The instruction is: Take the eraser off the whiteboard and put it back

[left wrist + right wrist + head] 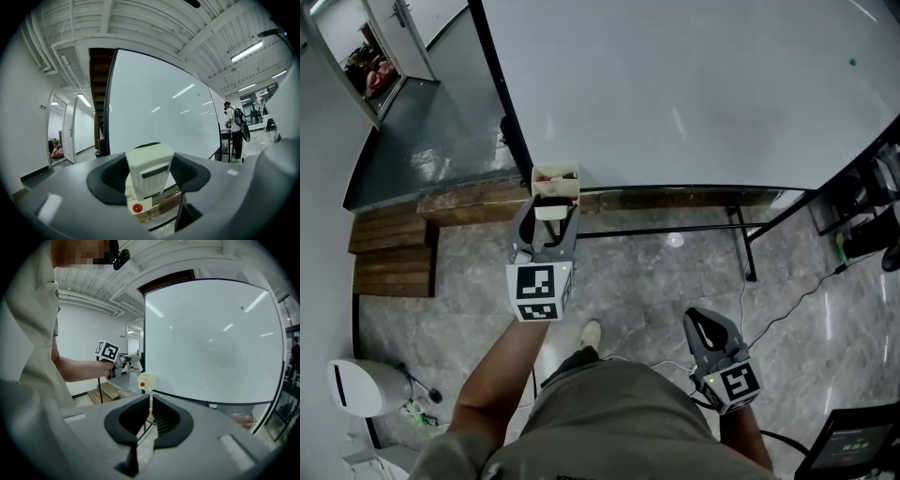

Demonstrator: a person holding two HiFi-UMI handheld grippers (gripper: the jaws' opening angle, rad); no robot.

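Slippage risk: left gripper [551, 211] clamps cream plastic block eraser [149, 171] before glossy white whiteboard [694, 84]; tilted contact could drop it. Right gripper [151, 404] is nearly closed and empty.

The person is wearing a pale beige shirt [28, 333]; its short sleeve [55, 310] is ending above the elbow, so the forearms are showing bare; loose khaki shorts [609, 412] are covering the legs, and one light-coloured shoe [591, 333] is showing below them. The left hand-held gripper [553, 217] and the right hand-held gripper [701, 323] are showing smooth grey bodies with curved black jaw linings; each one is carrying a white cube with black square markers, the left cube [536, 292] and the right cube [734, 384]; a small green light is glowing beside each cube.
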